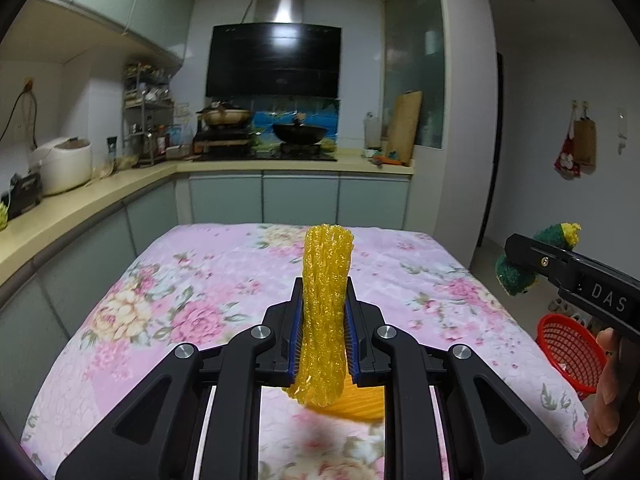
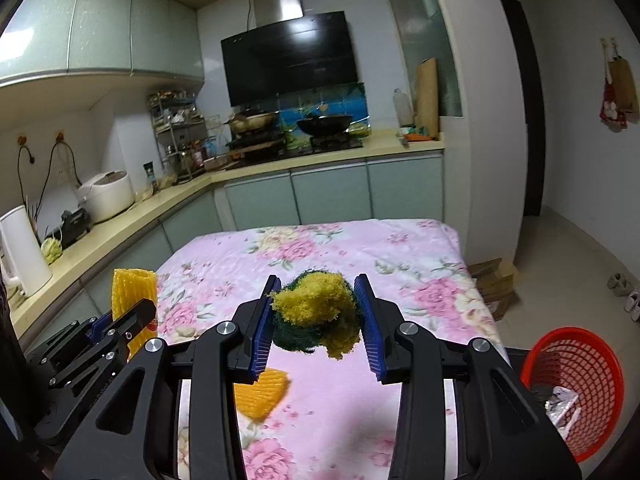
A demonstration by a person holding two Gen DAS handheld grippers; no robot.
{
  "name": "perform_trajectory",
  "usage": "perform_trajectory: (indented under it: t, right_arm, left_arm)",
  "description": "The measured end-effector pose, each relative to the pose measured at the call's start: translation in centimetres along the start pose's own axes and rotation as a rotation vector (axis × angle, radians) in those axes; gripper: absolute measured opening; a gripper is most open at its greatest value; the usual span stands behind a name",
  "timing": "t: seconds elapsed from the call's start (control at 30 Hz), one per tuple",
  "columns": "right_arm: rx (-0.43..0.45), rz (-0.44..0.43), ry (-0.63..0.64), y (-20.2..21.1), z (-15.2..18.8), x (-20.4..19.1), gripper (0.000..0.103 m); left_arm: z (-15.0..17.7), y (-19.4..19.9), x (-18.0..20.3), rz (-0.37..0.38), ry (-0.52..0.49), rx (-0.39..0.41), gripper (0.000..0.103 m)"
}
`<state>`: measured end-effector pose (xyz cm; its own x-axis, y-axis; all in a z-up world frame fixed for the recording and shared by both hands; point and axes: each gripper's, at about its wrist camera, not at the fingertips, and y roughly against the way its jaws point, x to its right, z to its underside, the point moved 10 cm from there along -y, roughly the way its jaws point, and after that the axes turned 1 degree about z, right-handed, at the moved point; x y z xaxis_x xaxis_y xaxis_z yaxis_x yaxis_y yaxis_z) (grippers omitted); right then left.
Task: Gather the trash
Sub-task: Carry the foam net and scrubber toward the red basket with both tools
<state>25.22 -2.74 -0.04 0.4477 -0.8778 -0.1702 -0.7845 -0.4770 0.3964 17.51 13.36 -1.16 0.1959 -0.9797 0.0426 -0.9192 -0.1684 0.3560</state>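
Right wrist view: right hand-held gripper [image 2: 318,316] pinches a scrub sponge [image 2: 316,316]; left hand-held gripper [image 1: 323,316] clamps yellow foam netting [image 1: 326,300]. Either light piece could slip free short of the red basket [image 2: 576,384] at its right.

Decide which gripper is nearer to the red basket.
Right. The right gripper, shut on a scrubber, is beside the basket at the table's edge. The left gripper, holding yellow netting, is farther off over the table.

Dim indoor light, glare on range hood [image 1: 276,40], fisheye edges bent, slight blur.
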Motion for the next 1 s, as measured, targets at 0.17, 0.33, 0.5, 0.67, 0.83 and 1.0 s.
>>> perform_trajectory:
  t: [0.17, 0.33, 0.5, 0.67, 0.83, 1.0]
  right_arm:
    - [0.023, 0.028, -0.014, 1.5, -0.3, 2.1, 0.037]
    - [0.041, 0.068, -0.028, 2.9, -0.7, 4.4, 0.037]
    - [0.054, 0.119, -0.046, 4.0, -0.7, 7.0, 0.037]
    - [0.056, 0.172, -0.071, 4.9, -0.5, 9.9, 0.037]
    - [0.058, 0.222, -0.097, 6.0, 0.0, 12.6, 0.037]
    - [0.047, 0.283, -0.128, 6.7, 0.7, 15.5, 0.037]
  left_arm:
    - [-0.6, -0.1, 2.7, 0.032, -0.039, 0.012, 0.017]
    - [-0.7, -0.5, 5.7, 0.076, -0.073, 0.010, 0.017]
    - [-0.7, -1.0, 8.6, 0.125, -0.099, 0.004, 0.017]
    - [-0.6, -1.4, 11.5, 0.174, -0.121, -0.002, 0.017]
    - [0.1, -2.1, 15.1, 0.253, -0.133, -0.029, 0.017]
    - [0.9, -2.8, 18.5, 0.321, -0.141, -0.060, 0.017]
